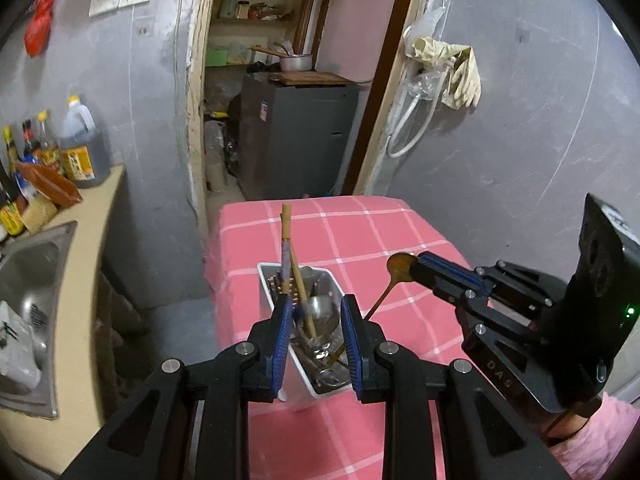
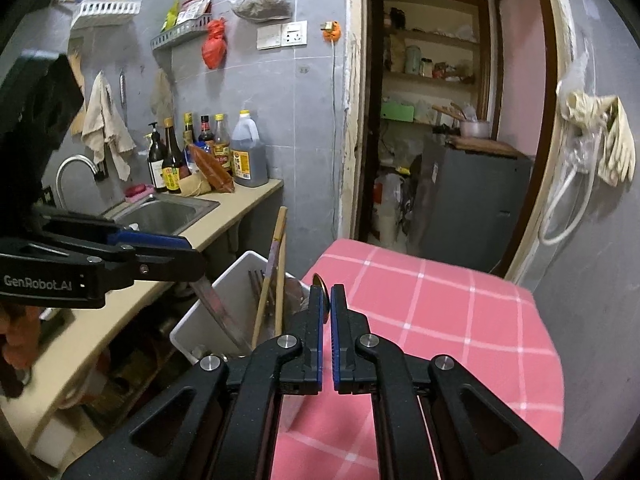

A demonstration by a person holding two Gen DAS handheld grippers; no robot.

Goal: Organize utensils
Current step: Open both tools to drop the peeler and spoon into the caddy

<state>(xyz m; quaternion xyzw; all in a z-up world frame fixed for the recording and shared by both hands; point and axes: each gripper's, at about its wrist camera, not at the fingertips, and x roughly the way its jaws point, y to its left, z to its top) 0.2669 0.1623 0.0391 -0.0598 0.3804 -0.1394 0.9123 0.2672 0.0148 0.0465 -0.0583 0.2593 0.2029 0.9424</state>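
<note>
A white utensil holder (image 1: 267, 294) stands at the near left edge of a pink checked tablecloth (image 1: 372, 232), with chopsticks (image 1: 286, 220) and steel cutlery in it. My left gripper (image 1: 316, 305) hangs right over it, jaws narrowly apart and shut on the bowl of a steel spoon (image 1: 320, 312) whose handle points down into the holder. From the right, my right gripper (image 1: 420, 265) is shut on the bowl of a brown spoon (image 1: 400, 267); its thin handle slants down into the holder. In the right wrist view the right gripper (image 2: 327, 292) pinches that spoon's bowl (image 2: 319, 280) beside the holder (image 2: 236, 280).
A counter with a steel sink (image 2: 168, 210) and sauce bottles (image 2: 248, 152) runs close on the left of the table. Behind the table is a doorway with a grey fridge (image 1: 296, 136). Gloves (image 1: 456, 76) hang on the right wall. A pink sleeve (image 1: 600, 436) is behind the right gripper.
</note>
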